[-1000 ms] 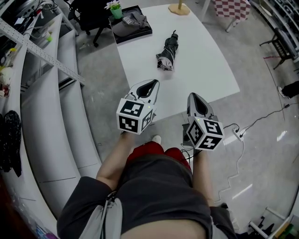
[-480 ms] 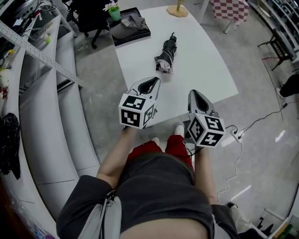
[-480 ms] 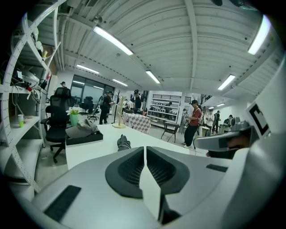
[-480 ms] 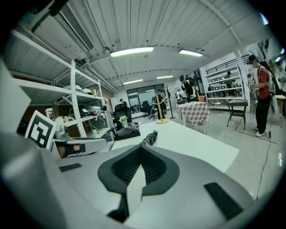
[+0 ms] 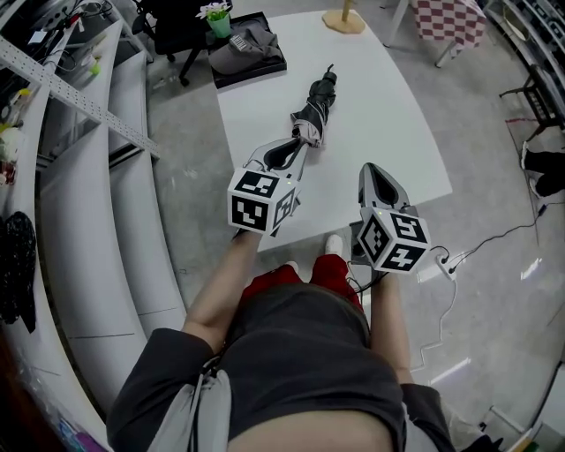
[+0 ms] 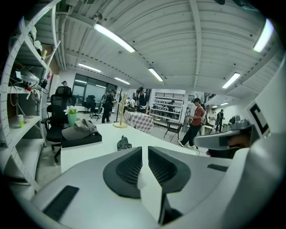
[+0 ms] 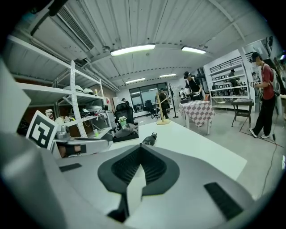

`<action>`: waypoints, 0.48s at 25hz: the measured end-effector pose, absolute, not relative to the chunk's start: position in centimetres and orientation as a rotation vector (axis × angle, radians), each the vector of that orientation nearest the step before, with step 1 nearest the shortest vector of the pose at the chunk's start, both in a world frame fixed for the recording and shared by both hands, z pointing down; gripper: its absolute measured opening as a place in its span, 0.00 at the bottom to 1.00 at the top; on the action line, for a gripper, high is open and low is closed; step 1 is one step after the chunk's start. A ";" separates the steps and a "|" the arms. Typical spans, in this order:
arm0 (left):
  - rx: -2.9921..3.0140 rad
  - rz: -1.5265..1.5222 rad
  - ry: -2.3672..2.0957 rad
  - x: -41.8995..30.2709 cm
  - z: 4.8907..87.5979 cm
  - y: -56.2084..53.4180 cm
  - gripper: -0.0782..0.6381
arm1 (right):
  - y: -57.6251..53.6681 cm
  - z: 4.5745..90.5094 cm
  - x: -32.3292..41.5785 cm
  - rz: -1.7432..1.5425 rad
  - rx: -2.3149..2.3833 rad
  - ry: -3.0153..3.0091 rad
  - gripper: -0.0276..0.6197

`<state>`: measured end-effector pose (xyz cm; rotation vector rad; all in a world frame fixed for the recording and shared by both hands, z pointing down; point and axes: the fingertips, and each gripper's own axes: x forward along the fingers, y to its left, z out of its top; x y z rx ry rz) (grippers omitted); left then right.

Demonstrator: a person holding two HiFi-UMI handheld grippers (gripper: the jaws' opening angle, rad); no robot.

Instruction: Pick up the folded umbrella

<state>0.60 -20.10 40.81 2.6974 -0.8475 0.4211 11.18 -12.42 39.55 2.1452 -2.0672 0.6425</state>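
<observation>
Several people [image 6: 195,127] are shown only in the gripper views. Left gripper [image 5: 294,146] jaws have just been opening slightly; right gripper [image 5: 371,172] is closed; neither holds the umbrella [image 5: 311,113].

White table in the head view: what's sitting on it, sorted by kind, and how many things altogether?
Folded umbrella: 1
Black tray: 1
Grey bundle lying in the tray: 1
Potted plant: 1
Wooden stand base: 1
Total: 5
</observation>
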 end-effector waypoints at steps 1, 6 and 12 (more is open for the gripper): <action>2.693 0.427 -0.849 1.0 40.9 -20.4 0.18 | -12.8 39.5 11.6 0.645 2.138 -2.074 0.07; 2.658 0.450 -0.891 2.8 41.3 -22.2 0.23 | -14.9 39.6 13.5 0.646 2.093 -2.114 0.07; 2.584 0.477 -0.963 4.0 42.2 -24.7 0.30 | -17.4 40.1 15.7 0.662 2.038 -2.159 0.07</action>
